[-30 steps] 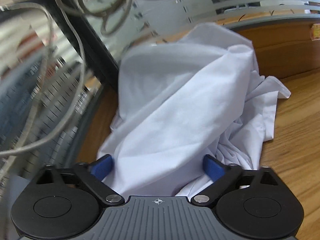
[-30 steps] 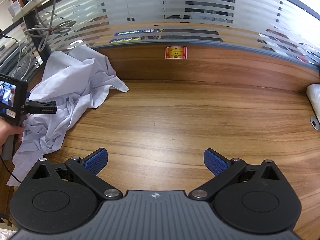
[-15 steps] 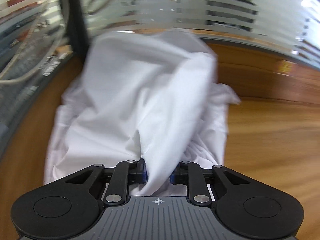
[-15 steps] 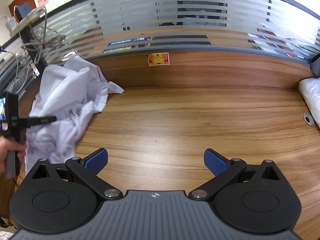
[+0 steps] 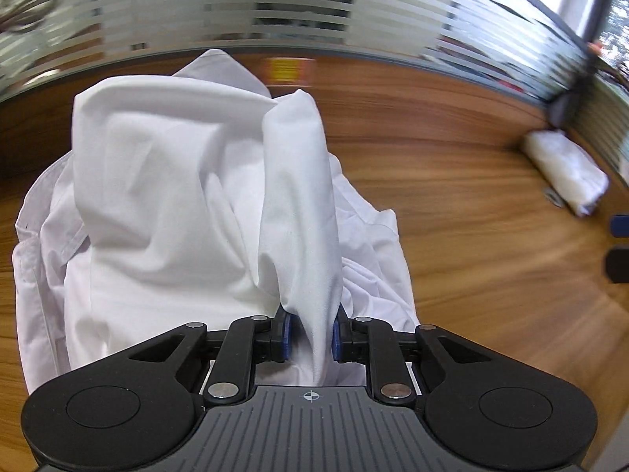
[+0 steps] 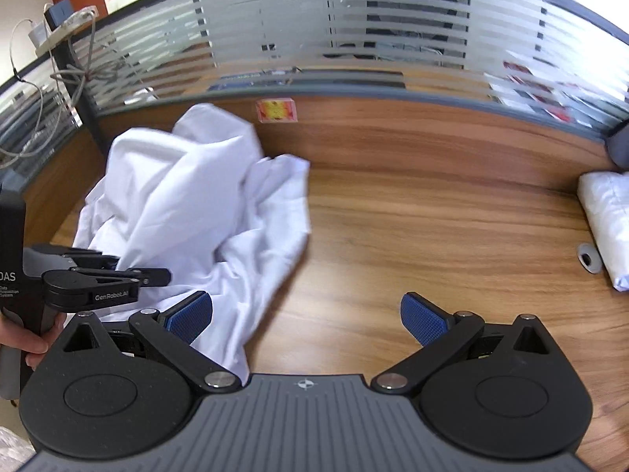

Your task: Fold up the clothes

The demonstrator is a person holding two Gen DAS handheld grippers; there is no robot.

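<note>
Between blue ribbed fingers (image 5: 285, 334), crumpled white shirt (image 5: 177, 196)

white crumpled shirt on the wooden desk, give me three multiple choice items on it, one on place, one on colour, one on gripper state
1. Where does the white crumpled shirt lie on the wooden desk in the right wrist view?
A. left side
B. right edge
C. hanging off the near edge

2. What colour are the pads of the right gripper?
A. red
B. blue
C. green

3. What is the left gripper doing?
A. open above bare wood
B. pinching a fold of the shirt
C. holding a cable

Answers: 1 A, the shirt is heaped left of the sticker on the back panel. 2 B, both pads show blue. 3 B, a white fold runs between the closed pads.
</note>
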